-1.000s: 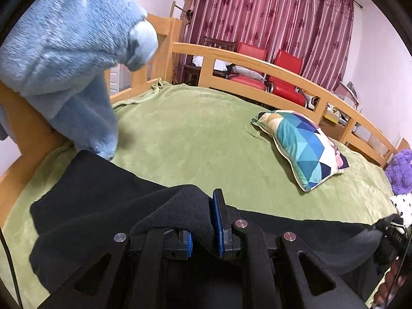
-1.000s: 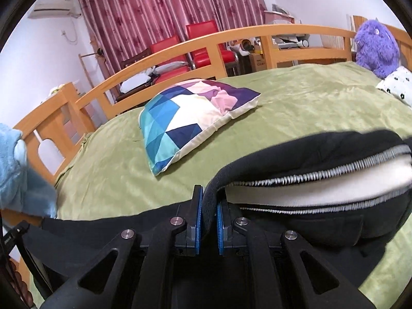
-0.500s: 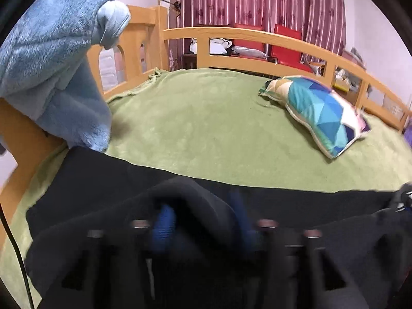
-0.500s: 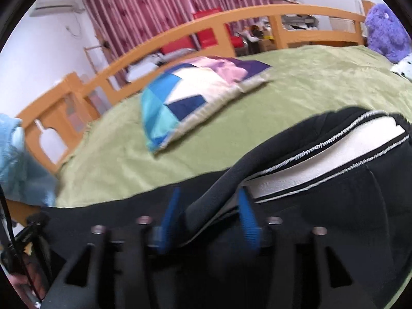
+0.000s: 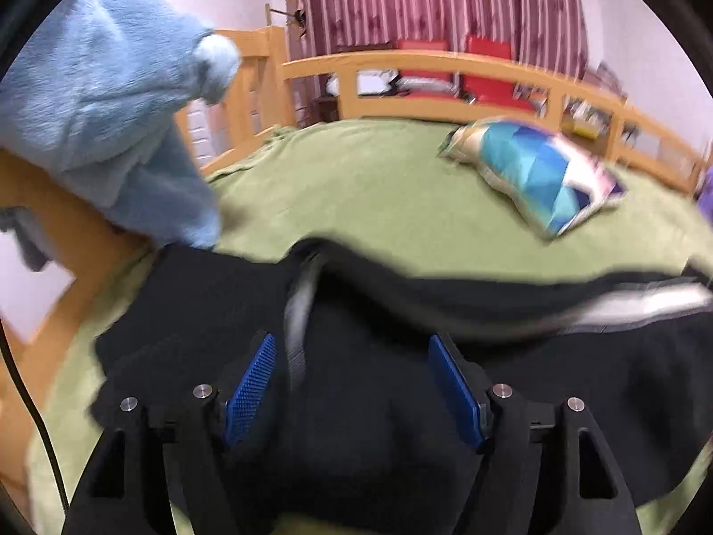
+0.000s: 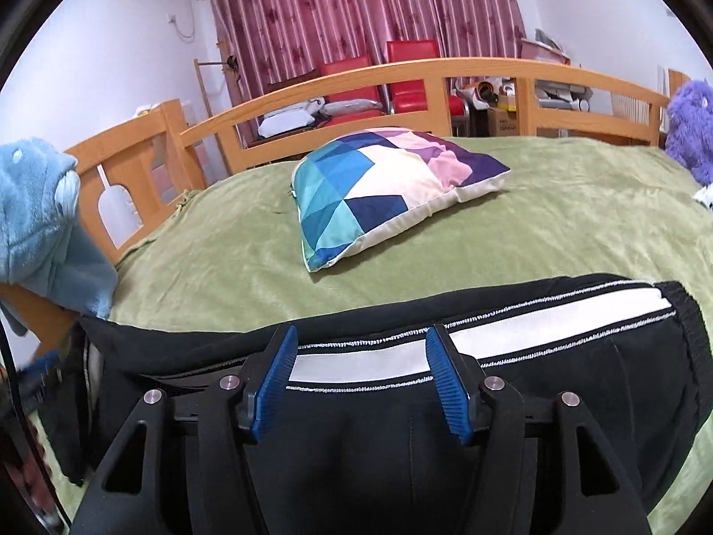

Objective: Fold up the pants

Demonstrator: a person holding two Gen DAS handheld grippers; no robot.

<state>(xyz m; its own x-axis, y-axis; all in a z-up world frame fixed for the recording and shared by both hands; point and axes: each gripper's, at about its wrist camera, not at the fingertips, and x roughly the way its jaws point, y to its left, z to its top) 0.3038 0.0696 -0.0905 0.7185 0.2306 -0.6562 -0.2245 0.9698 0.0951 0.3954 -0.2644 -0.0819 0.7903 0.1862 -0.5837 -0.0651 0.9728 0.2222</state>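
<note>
Green blanket (image 6: 223, 258) covers the bed; black pants (image 6: 557, 383) lie folded along its near edge, white side stripe (image 6: 557, 330) up. Patchwork pillow (image 6: 383, 191) sits well beyond the pants, open blanket between. Blue plush (image 5: 111, 111) hangs on the wooden rail (image 5: 58, 245) at left, just beside the pants' end. Left gripper (image 5: 352, 383) and right gripper (image 6: 358, 379) both released, jaws spread over the fabric.
</note>
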